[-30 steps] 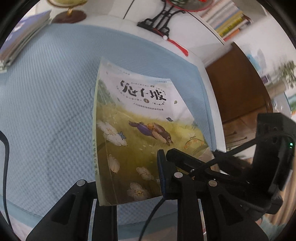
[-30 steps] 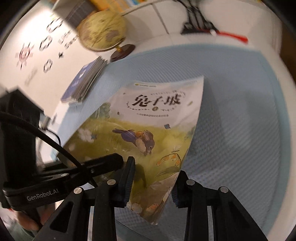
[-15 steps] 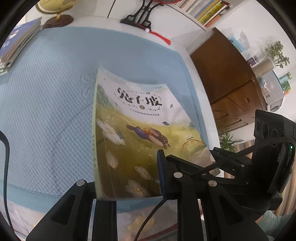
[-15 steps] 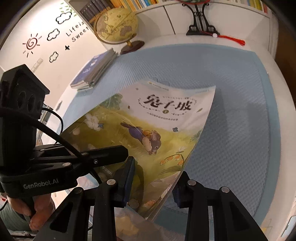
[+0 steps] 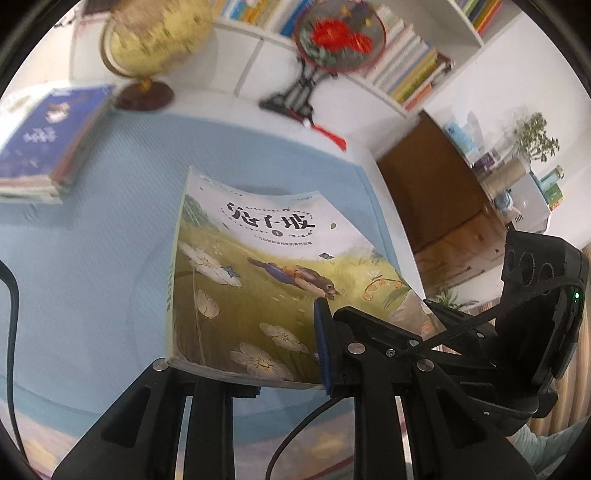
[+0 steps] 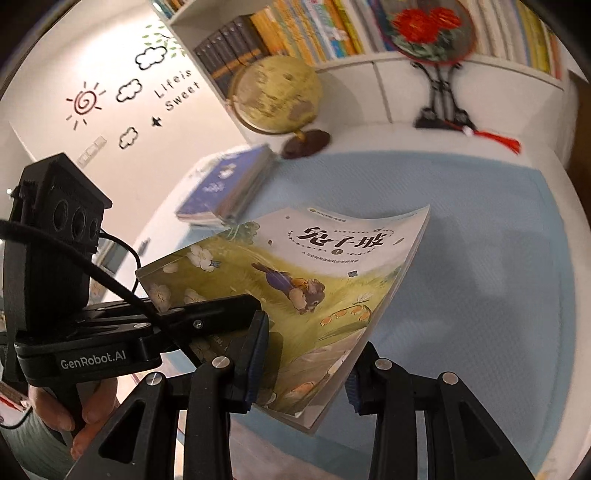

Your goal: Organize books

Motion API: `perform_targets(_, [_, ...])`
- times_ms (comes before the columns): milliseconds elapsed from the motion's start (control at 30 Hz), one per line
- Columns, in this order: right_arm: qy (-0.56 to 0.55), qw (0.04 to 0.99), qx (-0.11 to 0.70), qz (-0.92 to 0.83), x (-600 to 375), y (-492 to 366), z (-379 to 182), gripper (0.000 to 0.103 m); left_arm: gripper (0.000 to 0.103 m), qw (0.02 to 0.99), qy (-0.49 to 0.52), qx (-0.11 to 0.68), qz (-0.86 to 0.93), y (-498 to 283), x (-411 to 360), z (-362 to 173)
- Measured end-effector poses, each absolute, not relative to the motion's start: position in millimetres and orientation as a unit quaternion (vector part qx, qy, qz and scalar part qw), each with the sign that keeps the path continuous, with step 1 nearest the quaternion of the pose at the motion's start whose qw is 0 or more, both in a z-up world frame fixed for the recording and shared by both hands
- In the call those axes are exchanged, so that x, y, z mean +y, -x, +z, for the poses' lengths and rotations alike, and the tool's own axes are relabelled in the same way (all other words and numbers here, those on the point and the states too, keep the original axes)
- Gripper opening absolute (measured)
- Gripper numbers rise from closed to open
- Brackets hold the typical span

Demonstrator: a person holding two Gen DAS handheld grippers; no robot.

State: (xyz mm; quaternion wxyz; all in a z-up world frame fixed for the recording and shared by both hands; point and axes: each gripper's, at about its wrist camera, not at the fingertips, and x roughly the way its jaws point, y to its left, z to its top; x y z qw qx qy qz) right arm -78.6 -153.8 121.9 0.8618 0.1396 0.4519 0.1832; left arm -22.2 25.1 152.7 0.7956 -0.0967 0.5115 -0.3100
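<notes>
left wrist view has the rabbit picture book lifted off the blue mat, both hand-held grippers clamped on its near edge, book stack far-left.

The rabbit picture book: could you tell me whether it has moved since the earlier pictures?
Yes. The rabbit picture book has risen off the blue mat, nearer the bookshelf.

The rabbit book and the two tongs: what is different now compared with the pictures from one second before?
Both tongs have lifted the rabbit book higher off the blue mat, and the views now tip up toward the bookshelf and globe. Nothing was released: the left tongs and right tongs grip its near edge as before. The stack of books has not moved.
</notes>
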Motion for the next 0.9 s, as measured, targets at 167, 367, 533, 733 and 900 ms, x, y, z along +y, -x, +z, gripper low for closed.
perform_targets(167, [-0.124,0.872,0.425,0.207,-100.1,38.6,146.0,0.036,0.019,0.819,0.102,0.481,-0.297,-15.3,79.9,174.3])
perform_targets(367, [-0.101,0.88,0.403,0.23,-28.5,-14.4,159.0,0.036,0.019,0.839,0.107,0.459,-0.271,-57.1,145.7,179.7])
perform_targets(533, [-0.104,0.874,0.404,0.248,20.2,-55.1,147.8,0.036,0.018,0.845,0.11,0.461,-0.248,-88.5,189.6,166.2])
perform_targets(733, [-0.094,0.864,0.426,0.253,68.8,-94.2,129.8,0.036,0.018,0.838,0.128,0.472,-0.242,-119.3,230.2,142.2])
perform_targets(900, [-0.09,0.858,0.443,0.243,90.3,-110.2,115.3,0.036,0.018,0.824,0.148,0.487,-0.25,-135.8,249.4,122.5])
